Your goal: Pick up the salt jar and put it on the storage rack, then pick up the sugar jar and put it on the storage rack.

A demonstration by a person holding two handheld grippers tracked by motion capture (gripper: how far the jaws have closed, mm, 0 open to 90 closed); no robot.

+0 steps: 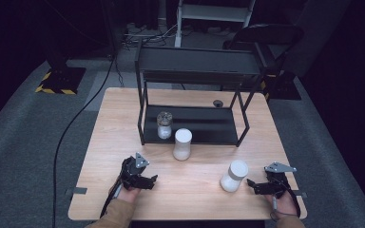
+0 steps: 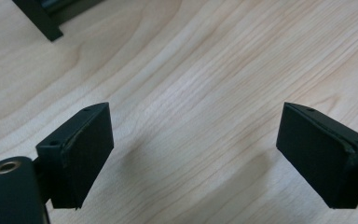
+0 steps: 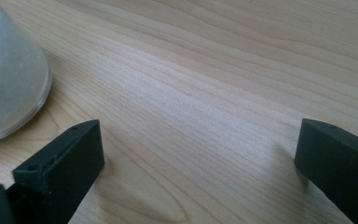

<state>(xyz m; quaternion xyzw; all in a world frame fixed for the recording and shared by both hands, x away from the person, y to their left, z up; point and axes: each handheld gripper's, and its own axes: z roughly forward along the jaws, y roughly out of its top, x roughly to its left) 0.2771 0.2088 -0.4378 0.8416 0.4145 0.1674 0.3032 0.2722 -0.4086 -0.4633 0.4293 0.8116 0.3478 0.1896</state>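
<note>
White jar (image 1: pixel 234 175) stands on the table (image 1: pixel 195 183) just beside my right gripper (image 1: pixel 253 185), whose jaws are spread wide with nothing between them. My left gripper (image 1: pixel 153 179) rests near the front edge, jaws likewise apart over bare wood.

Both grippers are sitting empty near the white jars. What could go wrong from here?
The right gripper is open close beside the near white jar; a sideways nudge might tip it. The middle white jar stands right against the black rack's front edge, so lifting it could catch the frame. The left gripper, open, holds nothing.
</note>
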